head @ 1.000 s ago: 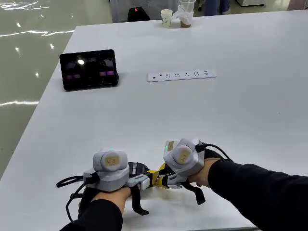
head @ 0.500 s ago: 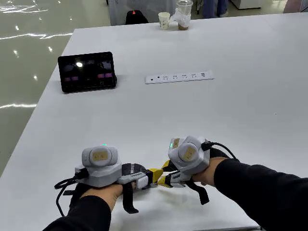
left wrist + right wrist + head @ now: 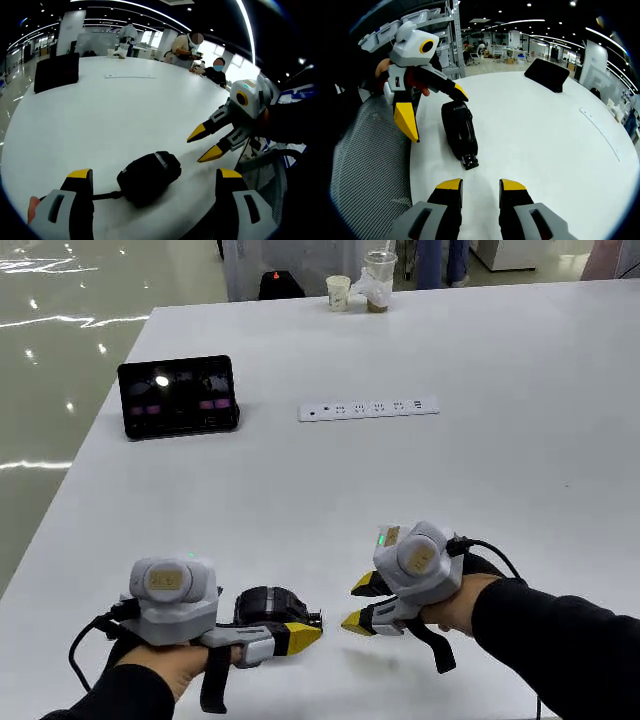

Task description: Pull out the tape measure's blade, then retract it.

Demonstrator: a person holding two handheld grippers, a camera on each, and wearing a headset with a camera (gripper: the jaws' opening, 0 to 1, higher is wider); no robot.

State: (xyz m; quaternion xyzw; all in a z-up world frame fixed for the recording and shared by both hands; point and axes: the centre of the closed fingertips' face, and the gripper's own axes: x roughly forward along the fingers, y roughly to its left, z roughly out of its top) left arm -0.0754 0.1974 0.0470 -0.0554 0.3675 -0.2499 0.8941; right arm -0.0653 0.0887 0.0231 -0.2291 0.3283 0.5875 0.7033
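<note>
White table [image 3: 450, 470], black tape measure [image 3: 268, 605] lying on it at the near edge, left of centre, between the two hands. Blade: none drawn; in the right gripper view the end hook [image 3: 470, 161] sits snug at the case mouth, pointing toward the right claw [image 3: 349, 607]. A thin black strap [image 3: 102, 195] trails from the opposite end of the case, toward the left. Progress, as a judgement: the blade is housed and neither claw grips anything, so this is either the start (pull and retract both ahead) or the end of the cycle; these frames cannot decide which. Left claw [image 3: 437, 119]: jaws spread wide, much wider than the case, which lies between them in the left gripper view, not clamped. In the head view its near yellow tip sits just right of the case; the far jaw is hidden behind the case, so I cannot tell whether it touches. Right claw: jaws parted by a modest gap, empty, tips aimed left at the case and clear of it, a short way to its right.
</note>
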